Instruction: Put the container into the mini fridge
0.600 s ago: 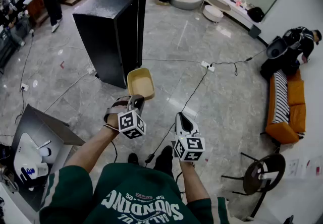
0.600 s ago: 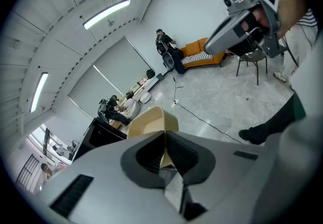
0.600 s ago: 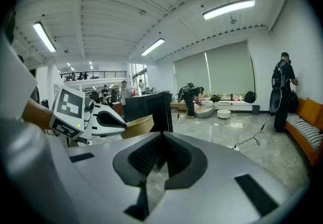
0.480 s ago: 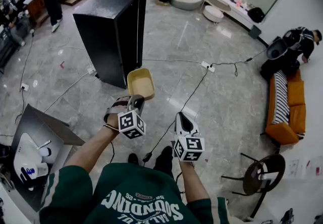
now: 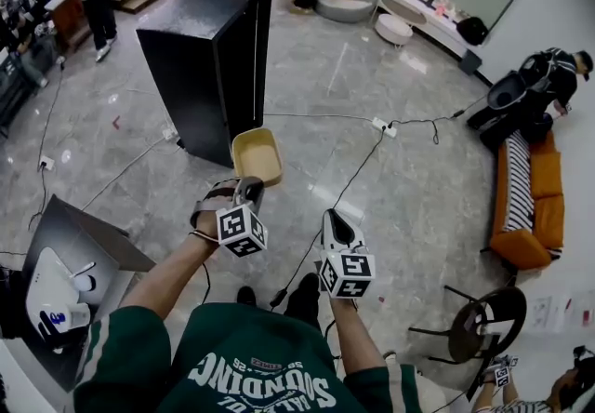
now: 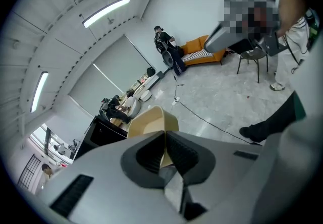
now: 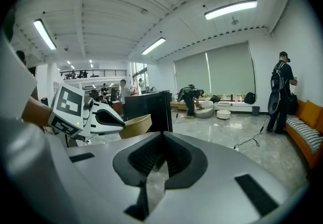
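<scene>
Seen from my remote station: a pale tan container (image 5: 257, 156) stands out against a grey, marble-veined floor (image 5: 418, 188) and a plain black mini fridge (image 5: 209, 58). My left claw (image 5: 249, 188) and right claw (image 5: 335, 220) are light grey with black ribbed pads (image 6: 182, 155), each patterned with black-and-white square markers. The operator's sweatshirt (image 5: 251, 365) is dark green with white lettering. An orange sofa (image 5: 522, 246) carries a black-and-white striped cover (image 5: 518, 169).
</scene>
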Motion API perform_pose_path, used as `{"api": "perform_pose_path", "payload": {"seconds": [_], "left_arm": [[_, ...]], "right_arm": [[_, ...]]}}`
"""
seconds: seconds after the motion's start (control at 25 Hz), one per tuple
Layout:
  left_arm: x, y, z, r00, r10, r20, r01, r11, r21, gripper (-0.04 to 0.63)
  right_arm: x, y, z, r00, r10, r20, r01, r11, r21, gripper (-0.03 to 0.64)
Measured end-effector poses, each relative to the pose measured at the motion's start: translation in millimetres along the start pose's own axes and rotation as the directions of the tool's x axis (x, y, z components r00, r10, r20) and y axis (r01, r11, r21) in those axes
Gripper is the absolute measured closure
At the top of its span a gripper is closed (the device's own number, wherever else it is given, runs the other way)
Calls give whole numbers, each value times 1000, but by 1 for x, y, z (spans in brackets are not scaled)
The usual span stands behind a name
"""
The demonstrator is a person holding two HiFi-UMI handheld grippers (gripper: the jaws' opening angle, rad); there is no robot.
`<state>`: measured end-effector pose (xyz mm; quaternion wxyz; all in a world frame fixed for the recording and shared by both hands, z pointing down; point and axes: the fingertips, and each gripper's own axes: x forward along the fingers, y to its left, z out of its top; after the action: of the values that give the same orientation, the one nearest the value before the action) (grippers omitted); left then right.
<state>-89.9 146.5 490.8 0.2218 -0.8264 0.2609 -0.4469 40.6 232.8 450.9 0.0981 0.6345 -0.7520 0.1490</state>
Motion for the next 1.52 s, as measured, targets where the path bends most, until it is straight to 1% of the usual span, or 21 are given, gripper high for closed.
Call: {"api": "perform_pose_path", "payload": {"seconds": [0.28,0.52,0.68,1.08,1.36,1.52], "left_arm": [[0,1,-6,1000,-1,-6,1,1000,9,571],[6,4,-6,1000,2,-16,-2,1000,8,571],[12,8,-7,999,6,-31,-6,1000,3,571],[40,29,5,994,50,-97,-55,997,-49,571],[60,47,24,985,84,-150,-99,991,-89,571],[68,49,33,980,98,-173,-117,987,-106,571]], "right_arm": [[3,6,-4,1000,8,-4,-8,1000,0,581],[8,0,-9,1000,14,-20,-14,1000,6,581],[16,-3,-9,999,34,-28,-34,999,5,581],[53,-32,8,990,134,-43,-135,990,-33,581],[78,-60,22,975,212,-62,-216,975,-57,581],[85,-72,25,966,247,-73,-252,966,-67,580]]}}
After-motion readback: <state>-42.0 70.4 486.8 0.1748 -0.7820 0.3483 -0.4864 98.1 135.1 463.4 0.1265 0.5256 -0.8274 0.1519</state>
